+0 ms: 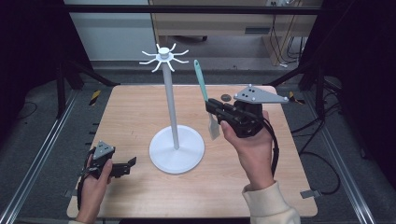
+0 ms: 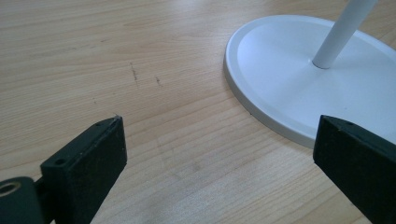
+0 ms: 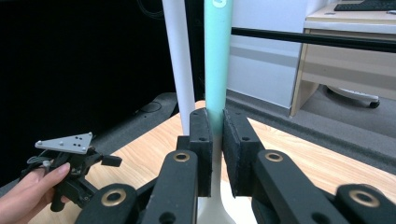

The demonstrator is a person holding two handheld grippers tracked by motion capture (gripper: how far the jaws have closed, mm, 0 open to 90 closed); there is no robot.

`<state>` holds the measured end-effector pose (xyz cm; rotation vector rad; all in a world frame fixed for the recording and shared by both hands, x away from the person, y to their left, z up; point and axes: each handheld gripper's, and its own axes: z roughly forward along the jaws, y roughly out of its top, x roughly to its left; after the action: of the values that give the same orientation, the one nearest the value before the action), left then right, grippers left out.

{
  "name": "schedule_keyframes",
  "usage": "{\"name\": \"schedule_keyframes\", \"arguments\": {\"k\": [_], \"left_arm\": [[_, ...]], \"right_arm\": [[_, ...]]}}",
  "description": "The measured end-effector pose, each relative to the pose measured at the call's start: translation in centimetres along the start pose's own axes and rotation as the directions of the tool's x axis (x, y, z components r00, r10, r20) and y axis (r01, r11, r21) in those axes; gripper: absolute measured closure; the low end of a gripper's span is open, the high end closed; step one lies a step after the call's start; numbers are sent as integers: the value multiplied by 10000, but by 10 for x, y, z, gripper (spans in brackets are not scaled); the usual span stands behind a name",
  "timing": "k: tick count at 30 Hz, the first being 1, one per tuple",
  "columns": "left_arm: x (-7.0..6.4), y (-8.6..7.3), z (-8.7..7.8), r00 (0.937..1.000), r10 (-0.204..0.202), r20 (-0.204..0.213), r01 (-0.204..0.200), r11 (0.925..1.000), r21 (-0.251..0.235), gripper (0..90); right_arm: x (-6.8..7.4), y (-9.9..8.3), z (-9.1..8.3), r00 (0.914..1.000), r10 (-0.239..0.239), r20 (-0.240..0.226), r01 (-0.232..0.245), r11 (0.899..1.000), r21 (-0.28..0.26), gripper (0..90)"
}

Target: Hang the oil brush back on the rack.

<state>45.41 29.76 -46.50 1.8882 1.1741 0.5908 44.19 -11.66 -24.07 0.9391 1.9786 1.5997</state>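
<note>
A white stand with a round base, a thin pole and a ring of hooks on top rises from the middle of the wooden table. My right gripper is shut on a spatula with a teal handle and a pale blade, held upright to the right of the pole. In the right gripper view the teal handle rises between the shut jaws beside the white pole. My left gripper rests low at the table's front left, open, beside the stand's base.
A small dark round object lies near the table's far edge behind the right gripper. Black frame bars and metal rails border the table on both sides. A wooden desk stands beyond the far edge.
</note>
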Motion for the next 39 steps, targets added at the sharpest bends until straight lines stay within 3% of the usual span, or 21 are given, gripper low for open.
{"name": "schedule_keyframes", "arguments": {"k": [39], "left_arm": [[0, 0, 1, 10000, -42, 42, 42, 10000, 23, 24]], "right_arm": [[5, 7, 11, 9996, -46, -261, 50, 9999, 126, 827]]}}
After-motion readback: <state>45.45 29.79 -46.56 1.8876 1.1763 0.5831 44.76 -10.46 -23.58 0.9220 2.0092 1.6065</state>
